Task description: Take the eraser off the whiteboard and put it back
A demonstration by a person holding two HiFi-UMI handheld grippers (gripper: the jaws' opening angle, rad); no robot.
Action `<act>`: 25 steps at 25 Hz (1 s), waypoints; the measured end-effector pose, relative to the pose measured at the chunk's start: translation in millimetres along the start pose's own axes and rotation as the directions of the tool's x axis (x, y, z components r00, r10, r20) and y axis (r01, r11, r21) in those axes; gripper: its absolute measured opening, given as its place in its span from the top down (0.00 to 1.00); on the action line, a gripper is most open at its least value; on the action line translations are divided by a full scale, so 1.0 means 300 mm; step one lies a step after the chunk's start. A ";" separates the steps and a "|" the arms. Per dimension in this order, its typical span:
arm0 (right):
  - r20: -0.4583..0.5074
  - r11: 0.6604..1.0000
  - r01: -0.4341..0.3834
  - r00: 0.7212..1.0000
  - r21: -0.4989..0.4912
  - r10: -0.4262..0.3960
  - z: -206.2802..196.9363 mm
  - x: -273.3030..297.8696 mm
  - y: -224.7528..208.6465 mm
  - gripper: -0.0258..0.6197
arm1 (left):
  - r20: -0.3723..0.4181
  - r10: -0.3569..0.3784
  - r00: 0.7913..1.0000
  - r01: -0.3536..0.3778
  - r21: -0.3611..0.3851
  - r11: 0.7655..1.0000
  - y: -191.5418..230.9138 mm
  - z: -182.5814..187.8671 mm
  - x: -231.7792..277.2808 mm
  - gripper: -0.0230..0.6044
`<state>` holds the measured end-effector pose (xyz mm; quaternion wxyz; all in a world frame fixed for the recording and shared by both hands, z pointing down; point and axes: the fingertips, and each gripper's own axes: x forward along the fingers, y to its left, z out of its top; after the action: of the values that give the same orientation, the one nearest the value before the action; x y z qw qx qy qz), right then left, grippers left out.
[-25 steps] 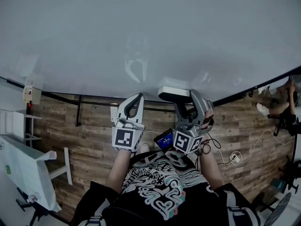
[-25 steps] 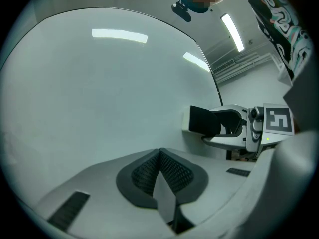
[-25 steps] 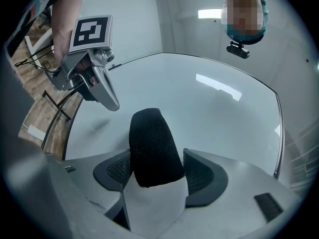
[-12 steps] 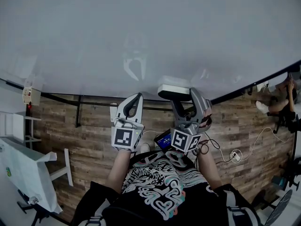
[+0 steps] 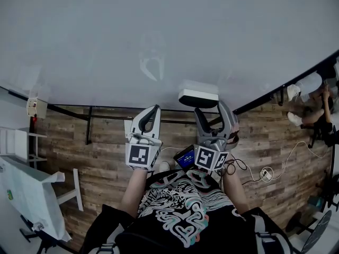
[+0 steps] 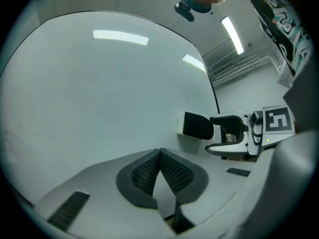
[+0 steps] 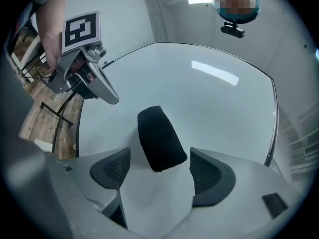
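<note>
Wide apart on the right claw (image 7: 158, 174), jaws just been opening, pressing on nothing. Between those jaws, with gaps on both sides: the black eraser (image 7: 160, 137), stuck on the whiteboard (image 7: 209, 108). Shut tight and empty on the left claw (image 6: 159, 156), just beside the right claw, facing the same whiteboard.

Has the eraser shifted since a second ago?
Yes. In the head view the eraser sits slightly higher than before, further above the whiteboard's lower edge.
</note>
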<state>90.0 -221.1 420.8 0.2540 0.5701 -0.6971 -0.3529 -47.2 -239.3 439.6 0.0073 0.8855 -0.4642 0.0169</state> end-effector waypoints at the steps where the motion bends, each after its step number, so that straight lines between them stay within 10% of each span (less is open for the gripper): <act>1: 0.000 1.000 -0.001 1.000 0.015 0.001 0.004 -0.015 0.002 0.39 | 0.004 -0.001 1.000 0.001 0.000 1.000 0.000 0.005 -0.009 0.93; 8: 0.047 0.965 0.024 0.998 0.261 -0.037 0.063 -0.100 -0.027 0.46 | 0.018 -0.020 1.000 0.020 0.023 1.000 -0.022 0.027 -0.064 0.93; 13: 0.053 0.915 0.003 0.998 0.403 -0.026 0.100 -0.160 -0.011 0.69 | 0.026 -0.026 0.999 0.025 0.034 0.999 -0.027 0.043 -0.126 0.93; 25: 0.089 0.656 -0.102 0.995 0.748 0.053 0.158 -0.330 0.042 0.96 | 0.032 -0.003 0.999 0.001 0.053 0.999 -0.031 0.058 -0.324 0.93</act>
<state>68.2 -113.9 405.9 -0.0102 0.5831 -0.8114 -0.0393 -94.5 -154.6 418.7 -0.0235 0.8860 -0.4629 0.0152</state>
